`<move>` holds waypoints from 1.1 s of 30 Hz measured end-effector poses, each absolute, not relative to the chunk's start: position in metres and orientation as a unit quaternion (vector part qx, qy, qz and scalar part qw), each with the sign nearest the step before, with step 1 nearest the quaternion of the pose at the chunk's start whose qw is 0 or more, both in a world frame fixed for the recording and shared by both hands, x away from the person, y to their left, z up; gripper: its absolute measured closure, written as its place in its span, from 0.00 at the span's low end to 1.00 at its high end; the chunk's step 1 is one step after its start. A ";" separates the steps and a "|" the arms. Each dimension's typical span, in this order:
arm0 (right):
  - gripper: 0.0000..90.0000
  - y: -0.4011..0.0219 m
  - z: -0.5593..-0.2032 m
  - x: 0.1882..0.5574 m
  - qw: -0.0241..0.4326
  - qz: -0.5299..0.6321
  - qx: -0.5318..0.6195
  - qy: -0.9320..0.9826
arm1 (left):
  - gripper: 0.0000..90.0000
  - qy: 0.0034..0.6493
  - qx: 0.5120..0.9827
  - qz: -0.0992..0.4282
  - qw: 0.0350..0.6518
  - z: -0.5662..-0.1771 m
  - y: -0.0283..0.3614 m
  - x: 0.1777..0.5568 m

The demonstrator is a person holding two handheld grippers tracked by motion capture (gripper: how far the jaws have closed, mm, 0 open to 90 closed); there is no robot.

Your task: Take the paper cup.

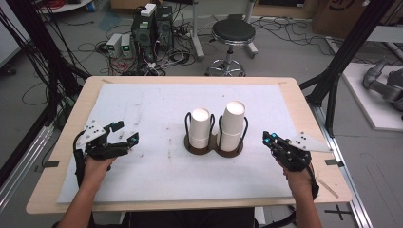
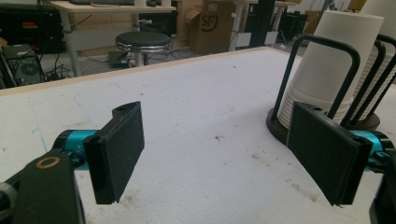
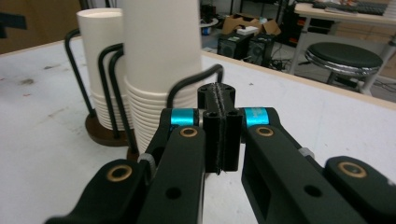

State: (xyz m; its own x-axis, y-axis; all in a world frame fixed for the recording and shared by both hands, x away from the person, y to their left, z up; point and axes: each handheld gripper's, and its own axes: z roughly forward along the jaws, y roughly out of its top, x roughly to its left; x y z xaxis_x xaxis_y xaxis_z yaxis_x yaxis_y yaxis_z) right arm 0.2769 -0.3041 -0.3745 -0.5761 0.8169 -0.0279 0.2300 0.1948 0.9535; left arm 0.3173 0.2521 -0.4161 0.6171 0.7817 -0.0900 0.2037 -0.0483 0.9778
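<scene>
High view: two stacks of paper cups sit in a dark two-slot wire holder (image 1: 214, 147) at the centre of the white surface (image 1: 142, 166). Left cup stack (image 1: 200, 127) is shorter, right cup stack (image 1: 233, 124) taller. Left gripper (image 1: 128, 134) sits at about 9 o'clock from the holder, well apart, jaws spread wide, nothing in them. Right gripper (image 1: 267, 137) is at about 3 o'clock, near the taller stack but not touching it, jaws pressed together, empty.

Left gripper view: left gripper (image 2: 219, 154) wide open over bare surface; holder (image 2: 280, 126) and the shorter stack (image 2: 322, 70) at roughly 2 o'clock, clear of the jaws.

Right gripper view: right gripper (image 3: 219, 100) fully closed, pads meeting with nothing between. Taller stack (image 3: 161, 70) is just beyond at about 11 o'clock, the shorter stack (image 3: 100, 65) farther at 10 o'clock. One wire loop of the holder (image 3: 196, 77) is right behind the tips; can't tell whether they touch it.

Progress, my read: no cup is out of the holder and none stands loose on the surface. Both stacks are seated, neither gripper carries anything. So pulling or moving a cup is not yet done; right gripper is the closer one for it and would need to open first.
</scene>
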 end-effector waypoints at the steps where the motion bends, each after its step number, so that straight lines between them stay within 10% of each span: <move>1: 1.00 -0.301 -0.373 0.276 0.283 0.521 0.358 0.721 | 0.21 0.361 0.682 0.245 0.587 -0.416 0.252 0.318; 33: 1.00 -0.223 -0.378 0.288 0.209 0.541 0.259 0.773 | 0.21 0.358 0.688 0.240 0.583 -0.419 0.248 0.317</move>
